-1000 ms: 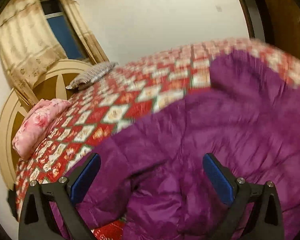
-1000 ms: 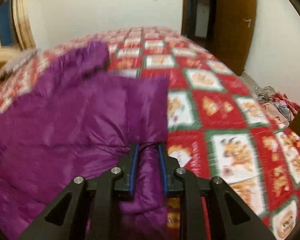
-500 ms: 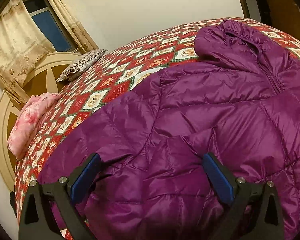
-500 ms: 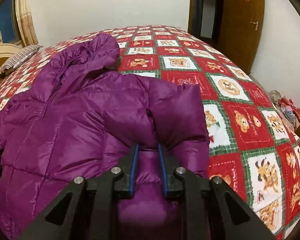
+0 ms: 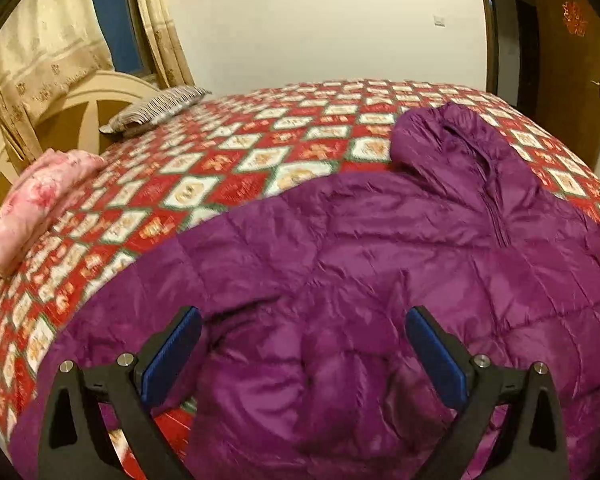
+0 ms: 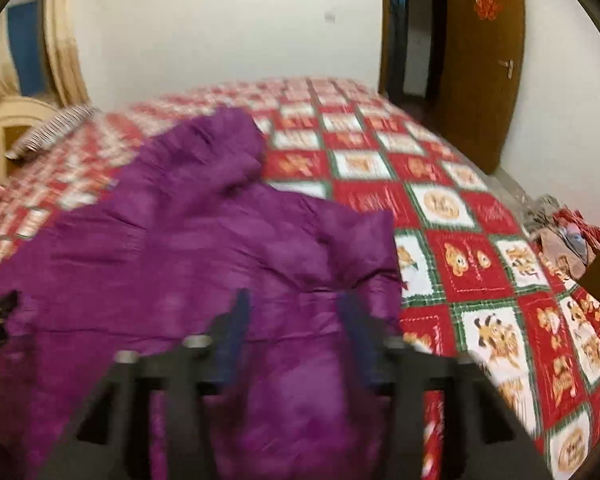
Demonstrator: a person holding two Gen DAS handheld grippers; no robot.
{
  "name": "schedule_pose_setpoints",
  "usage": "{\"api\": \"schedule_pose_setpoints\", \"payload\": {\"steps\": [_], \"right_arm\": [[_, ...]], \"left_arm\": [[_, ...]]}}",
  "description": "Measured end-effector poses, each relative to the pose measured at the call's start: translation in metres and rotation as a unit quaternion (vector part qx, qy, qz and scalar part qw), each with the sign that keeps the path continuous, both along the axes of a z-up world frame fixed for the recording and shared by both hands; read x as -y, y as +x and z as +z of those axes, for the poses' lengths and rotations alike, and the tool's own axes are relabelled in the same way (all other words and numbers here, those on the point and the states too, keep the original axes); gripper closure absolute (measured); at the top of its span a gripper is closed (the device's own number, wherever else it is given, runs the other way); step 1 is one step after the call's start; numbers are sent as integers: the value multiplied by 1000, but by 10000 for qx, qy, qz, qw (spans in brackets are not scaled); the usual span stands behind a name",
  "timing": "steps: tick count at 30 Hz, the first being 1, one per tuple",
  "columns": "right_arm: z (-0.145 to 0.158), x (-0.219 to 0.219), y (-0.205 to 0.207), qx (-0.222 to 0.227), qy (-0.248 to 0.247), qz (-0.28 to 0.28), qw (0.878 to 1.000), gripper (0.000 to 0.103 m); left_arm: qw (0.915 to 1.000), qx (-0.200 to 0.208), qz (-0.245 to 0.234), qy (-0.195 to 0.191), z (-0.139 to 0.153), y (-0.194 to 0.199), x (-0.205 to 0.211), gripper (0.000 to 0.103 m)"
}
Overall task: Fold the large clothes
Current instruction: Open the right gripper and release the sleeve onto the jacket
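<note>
A large purple puffer jacket point(image 5: 380, 248) lies spread front-up on the red patchwork bedspread point(image 5: 220, 168), hood point(image 5: 440, 136) toward the far side. My left gripper point(image 5: 300, 314) hovers over the jacket's near left part, jaws wide open, nothing between the blue pads point(image 5: 172, 352). In the blurred right wrist view the jacket point(image 6: 180, 240) fills the left half. My right gripper point(image 6: 294, 296) is at its near right edge with its jaws opening. A bulge of purple fabric still lies between the fingers, and the pads stand off it.
A striped pillow point(image 5: 160, 108) and a folded pink blanket point(image 5: 40, 200) lie by the cream headboard point(image 5: 60, 112) at the left. A brown door point(image 6: 480, 60) stands behind the bed. Loose clothes point(image 6: 560, 232) are heaped on the floor at the right.
The right gripper's jaws, shut on a jacket fold before, have spread apart. The jacket has settled flat on the bed. Both views have drawn back a little.
</note>
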State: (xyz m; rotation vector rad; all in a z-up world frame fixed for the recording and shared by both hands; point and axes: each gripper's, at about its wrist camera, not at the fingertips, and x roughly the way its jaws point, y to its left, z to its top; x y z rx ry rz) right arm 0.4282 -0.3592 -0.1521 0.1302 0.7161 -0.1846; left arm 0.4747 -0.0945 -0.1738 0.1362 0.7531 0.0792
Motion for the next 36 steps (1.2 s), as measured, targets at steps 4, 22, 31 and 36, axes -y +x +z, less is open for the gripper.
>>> {"api": "schedule_pose_setpoints", "payload": {"steps": [4,22,31,36], "right_arm": [[-25,-46,4,-237,-118,496,9984,48],[-70,-58,13,-579,-317,465,9967,59],[-71,-61,14,-591,-431,445,9963,58],[-72,-62,15,-608,-521,438,9958,58]], "left_arm": [[9984,-482,-81,294,-41,4,13,1],[9983,-566,-67,-110,-51,9,7,1],[9983,-562,-69,-116,-51,9,7,1],[9984,-557,-70,-102,-51,8,7,1]]}}
